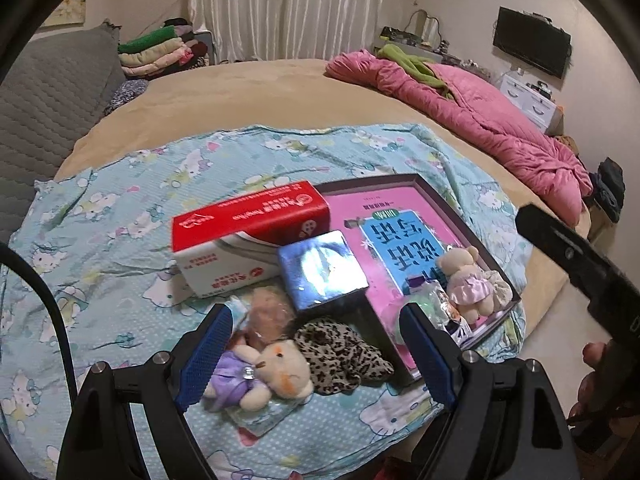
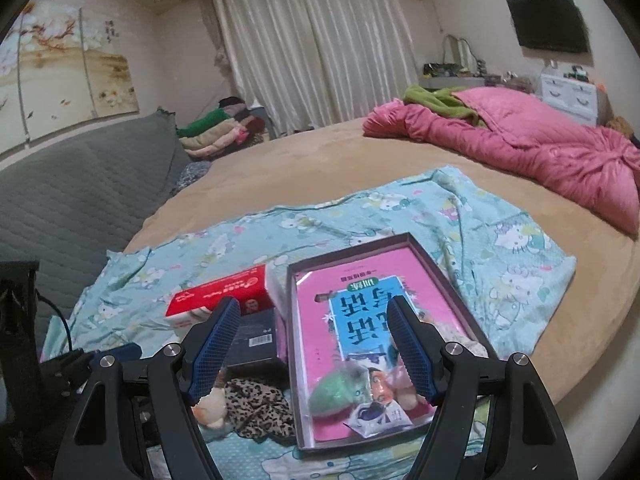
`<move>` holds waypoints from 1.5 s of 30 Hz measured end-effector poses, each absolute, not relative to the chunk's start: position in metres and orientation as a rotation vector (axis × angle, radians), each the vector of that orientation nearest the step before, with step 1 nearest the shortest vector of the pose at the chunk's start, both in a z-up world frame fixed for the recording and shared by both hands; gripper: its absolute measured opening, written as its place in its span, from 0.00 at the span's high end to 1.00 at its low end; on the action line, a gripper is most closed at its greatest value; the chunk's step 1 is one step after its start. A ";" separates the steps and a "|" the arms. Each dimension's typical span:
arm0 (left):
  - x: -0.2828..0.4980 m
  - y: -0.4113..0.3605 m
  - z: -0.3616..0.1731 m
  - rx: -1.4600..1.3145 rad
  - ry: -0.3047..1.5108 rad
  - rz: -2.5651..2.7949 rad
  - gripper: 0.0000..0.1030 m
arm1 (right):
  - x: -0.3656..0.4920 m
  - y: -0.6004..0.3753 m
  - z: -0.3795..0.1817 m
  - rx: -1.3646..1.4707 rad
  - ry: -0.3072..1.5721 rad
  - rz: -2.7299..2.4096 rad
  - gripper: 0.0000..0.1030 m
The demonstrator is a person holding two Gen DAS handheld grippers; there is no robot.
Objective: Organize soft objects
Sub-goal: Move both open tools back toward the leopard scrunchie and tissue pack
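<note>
Leopard-print scrunchie (image 1: 340, 354), red-and-white tissue box (image 1: 248, 232), pink quilt (image 1: 480, 120), blue-padded tongs (image 1: 316, 360)

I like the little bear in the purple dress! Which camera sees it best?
The left wrist view: the purple-dressed bear lies whole between the open left tool. The right wrist view shows only its head.

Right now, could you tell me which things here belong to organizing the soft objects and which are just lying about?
Part of the job:
purple-dressed teddy bear
leopard-print scrunchie
pink-dressed teddy bear
green plush ball
shallow box tray

Just lying about:
red tissue box
shiny blue box
pink quilt
folded clothes pile
</note>
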State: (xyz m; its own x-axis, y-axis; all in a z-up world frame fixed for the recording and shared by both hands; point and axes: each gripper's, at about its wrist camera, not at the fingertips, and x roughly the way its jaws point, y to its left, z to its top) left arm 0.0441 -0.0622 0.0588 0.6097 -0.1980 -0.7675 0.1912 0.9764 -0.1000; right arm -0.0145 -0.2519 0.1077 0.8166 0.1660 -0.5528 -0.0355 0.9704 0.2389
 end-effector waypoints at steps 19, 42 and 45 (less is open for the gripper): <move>0.042 0.025 0.075 -0.136 0.865 -0.077 0.17 | -0.020 -0.217 0.123 0.160 0.604 0.179 0.25; 0.041 0.089 0.052 -0.241 0.895 0.001 0.17 | -0.017 -0.175 0.097 0.036 0.683 0.263 0.25; 0.042 0.085 0.042 -0.243 0.909 -0.022 0.17 | -0.015 -0.171 0.085 0.005 0.712 0.270 0.25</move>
State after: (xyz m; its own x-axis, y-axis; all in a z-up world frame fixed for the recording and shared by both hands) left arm 0.0425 0.0855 0.0420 0.6161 -0.1212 -0.7783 -0.0842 0.9723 -0.2181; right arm -0.0151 -0.1710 0.0852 0.7235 0.2468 -0.6447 -0.2432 0.9652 0.0966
